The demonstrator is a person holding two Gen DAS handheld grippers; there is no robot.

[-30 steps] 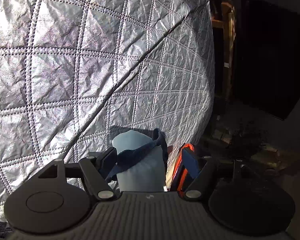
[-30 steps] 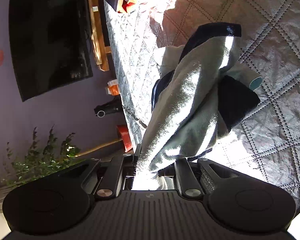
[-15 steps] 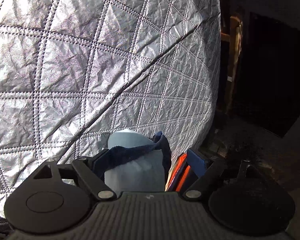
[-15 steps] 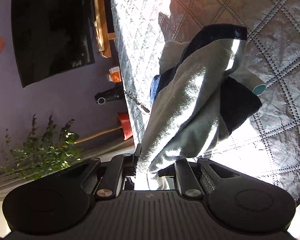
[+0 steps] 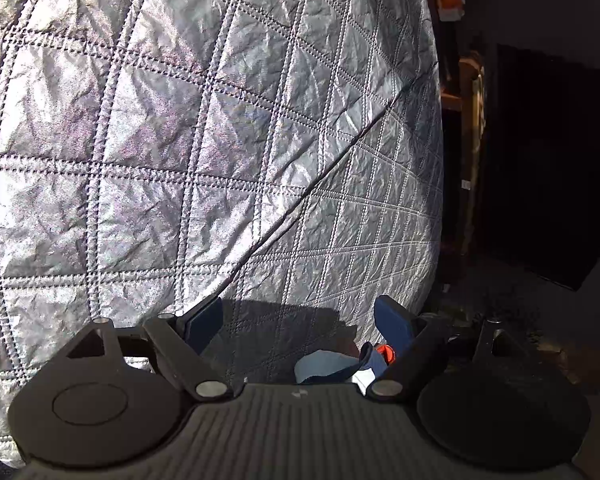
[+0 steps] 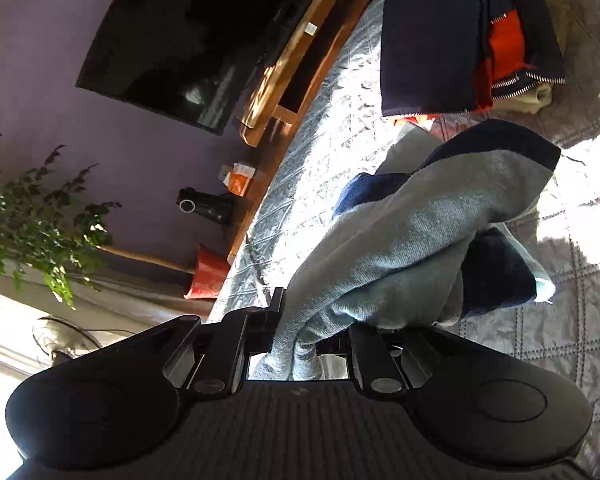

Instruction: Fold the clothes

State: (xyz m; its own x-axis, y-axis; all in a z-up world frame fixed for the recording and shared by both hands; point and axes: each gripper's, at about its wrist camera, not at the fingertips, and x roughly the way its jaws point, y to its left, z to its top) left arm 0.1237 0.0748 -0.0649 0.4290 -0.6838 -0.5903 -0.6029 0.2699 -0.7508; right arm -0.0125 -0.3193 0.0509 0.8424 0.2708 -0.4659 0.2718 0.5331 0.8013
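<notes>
A light grey-blue garment with dark navy trim (image 6: 416, 240) hangs bunched from my right gripper (image 6: 312, 336), which is shut on its fabric above the quilted grey bedspread (image 6: 540, 352). My left gripper (image 5: 300, 320) stands open over the same bedspread (image 5: 180, 140), its blue pads wide apart with nothing between them. A small piece of the grey-blue garment (image 5: 324, 366) shows low between the left fingers, near the gripper body.
Folded navy and orange clothes (image 6: 460, 40) are stacked on the bed beyond the held garment. Past the bed's edge stand a wooden stand (image 6: 296, 64), a dark TV screen (image 6: 188, 32), a red dustpan (image 6: 208, 276) and a green plant (image 6: 32, 216).
My left gripper opened and let go of the garment, which dropped low in its view. The right gripper swung, so the folded stack came into view.
</notes>
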